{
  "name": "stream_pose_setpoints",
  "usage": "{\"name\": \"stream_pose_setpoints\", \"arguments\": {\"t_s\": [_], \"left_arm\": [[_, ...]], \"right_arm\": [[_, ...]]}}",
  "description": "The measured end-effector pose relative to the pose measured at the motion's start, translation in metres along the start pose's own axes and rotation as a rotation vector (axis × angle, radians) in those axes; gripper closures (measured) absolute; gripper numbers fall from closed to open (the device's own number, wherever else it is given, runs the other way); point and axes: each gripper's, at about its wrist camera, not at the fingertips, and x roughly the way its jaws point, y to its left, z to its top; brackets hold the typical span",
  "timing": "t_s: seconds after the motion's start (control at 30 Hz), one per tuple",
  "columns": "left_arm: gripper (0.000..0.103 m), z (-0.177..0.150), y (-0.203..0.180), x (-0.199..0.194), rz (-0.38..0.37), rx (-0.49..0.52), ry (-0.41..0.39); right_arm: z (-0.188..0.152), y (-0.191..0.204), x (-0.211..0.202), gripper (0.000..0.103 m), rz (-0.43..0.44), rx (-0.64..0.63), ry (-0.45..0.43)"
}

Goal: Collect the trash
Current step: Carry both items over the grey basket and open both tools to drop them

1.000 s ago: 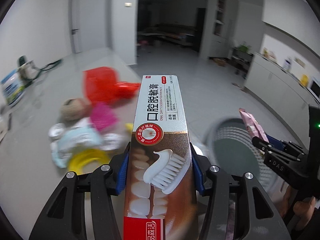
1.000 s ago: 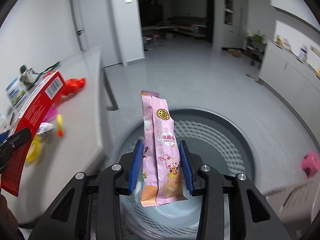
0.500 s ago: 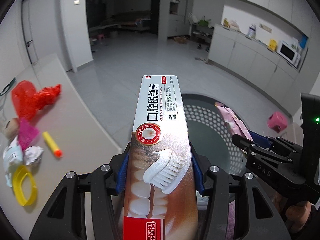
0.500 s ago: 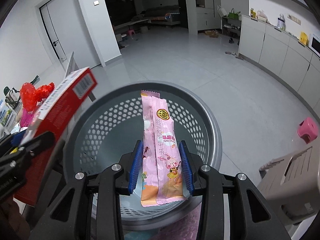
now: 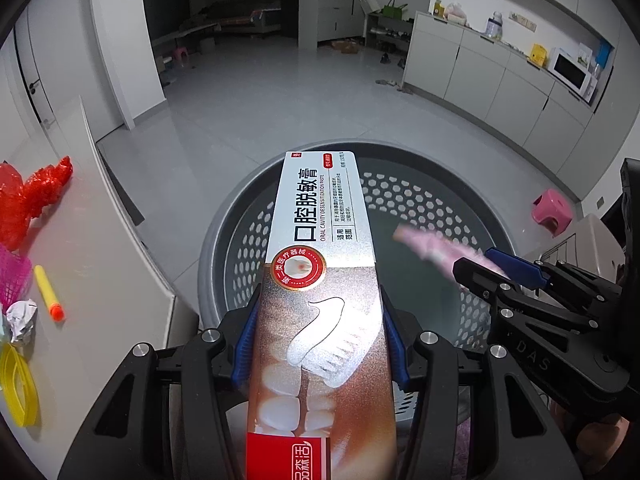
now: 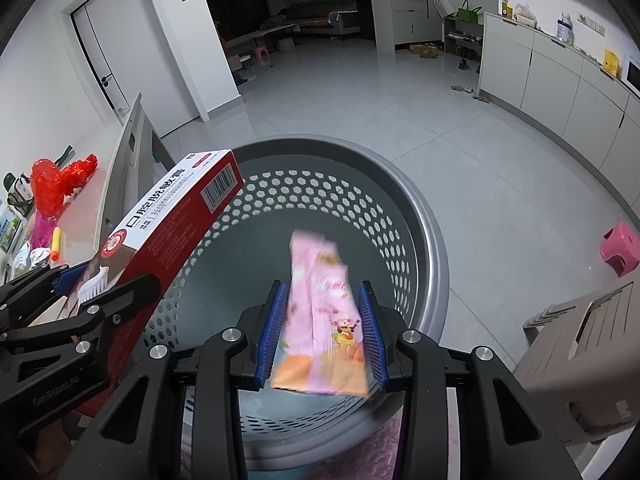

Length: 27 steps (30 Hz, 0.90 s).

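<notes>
Both grippers now hang over the grey perforated basket [image 6: 416, 216], where a second ago they were at the table edge beside it. Left gripper [image 5: 320, 344] clamps the toothpaste box [image 5: 320, 280], light, stiff and crushable, at mid-length across its narrow sides. Right gripper [image 6: 322, 332] pinches the pink snack wrapper [image 6: 320, 312], limp and slippery, by its lower half above the basket opening.

Cool even light, fisheye bending, blurred pink wrapper [image 6: 320, 312].
</notes>
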Motion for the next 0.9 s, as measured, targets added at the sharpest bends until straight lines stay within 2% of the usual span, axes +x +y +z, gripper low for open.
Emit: {"name": "stream_pose_setpoints", "arguments": {"t_s": [0.43,0.5,0.57,0.9], "left_arm": [[0.051,0.004,-0.002,0.012,0.021,-0.010,0.033],[0.049,0.005,0.000,0.012,0.025,-0.015,0.032],[0.044,0.005,0.001,0.012,0.028,-0.018,0.026],[0.041,0.002,0.004,0.009,0.040,-0.028,0.016]], "right_arm": [[0.003,0.000,0.012,0.066,0.019,0.009,0.011],[0.002,-0.001,0.011,0.059,0.017,0.010,0.004],[0.001,-0.002,0.008,0.047,0.015,0.012,-0.012],[0.002,-0.004,0.004,0.046,0.018,0.020,-0.027]]}}
